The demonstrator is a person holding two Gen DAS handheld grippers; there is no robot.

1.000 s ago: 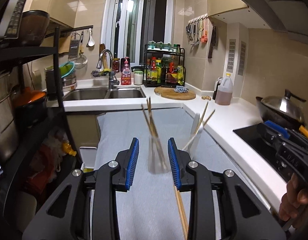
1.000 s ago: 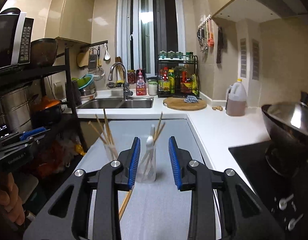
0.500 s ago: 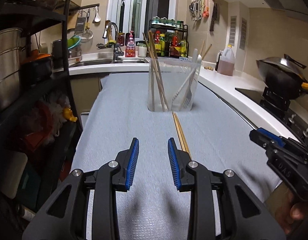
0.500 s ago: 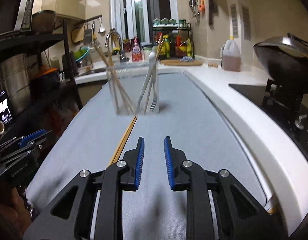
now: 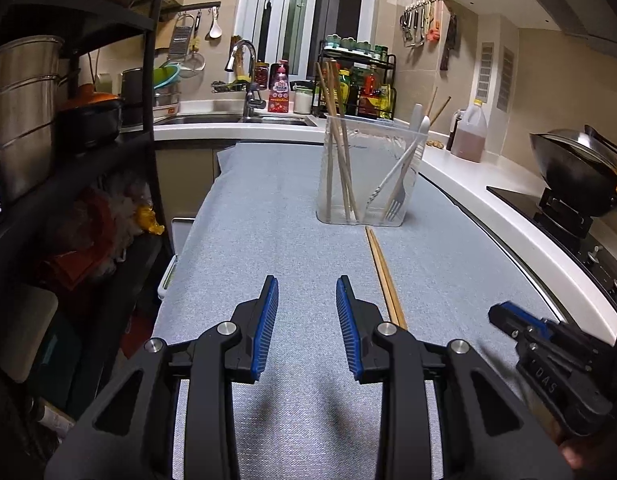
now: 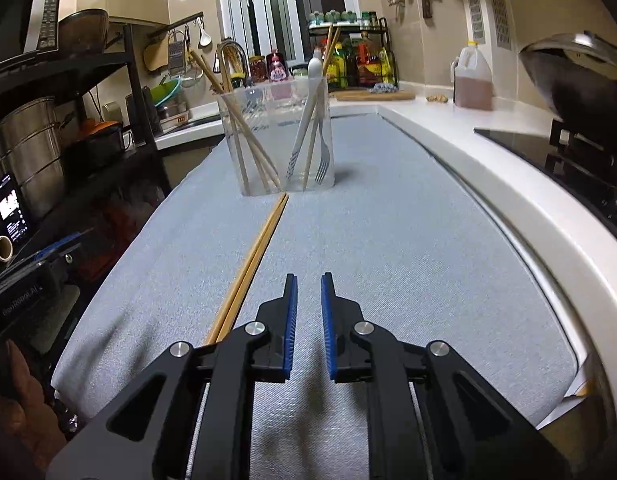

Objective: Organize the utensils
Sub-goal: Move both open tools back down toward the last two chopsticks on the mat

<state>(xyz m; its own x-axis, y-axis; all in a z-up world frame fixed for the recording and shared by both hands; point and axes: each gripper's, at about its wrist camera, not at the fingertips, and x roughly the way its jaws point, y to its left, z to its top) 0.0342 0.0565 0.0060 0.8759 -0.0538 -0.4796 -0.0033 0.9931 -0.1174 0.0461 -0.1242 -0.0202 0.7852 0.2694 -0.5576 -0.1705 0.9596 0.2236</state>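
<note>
Here, wooden chopsticks (image 5: 382, 272) lie paired, touching.

A grey cloth (image 5: 268, 216) is spread over the table. A sink (image 5: 232, 120) with a curved faucet (image 5: 244, 64) is seen at the back, a pink soap bottle (image 5: 279, 88) beside it. A black spice rack (image 5: 356, 76) of bottles is set by the window. A jug (image 5: 470, 132) of brownish liquid is stood on the white counter (image 5: 488, 184). A lidded wok (image 5: 576, 168) is placed on the stove. Steel pots (image 5: 20, 108) are stacked on the black shelf (image 5: 108, 24) at left.
</note>
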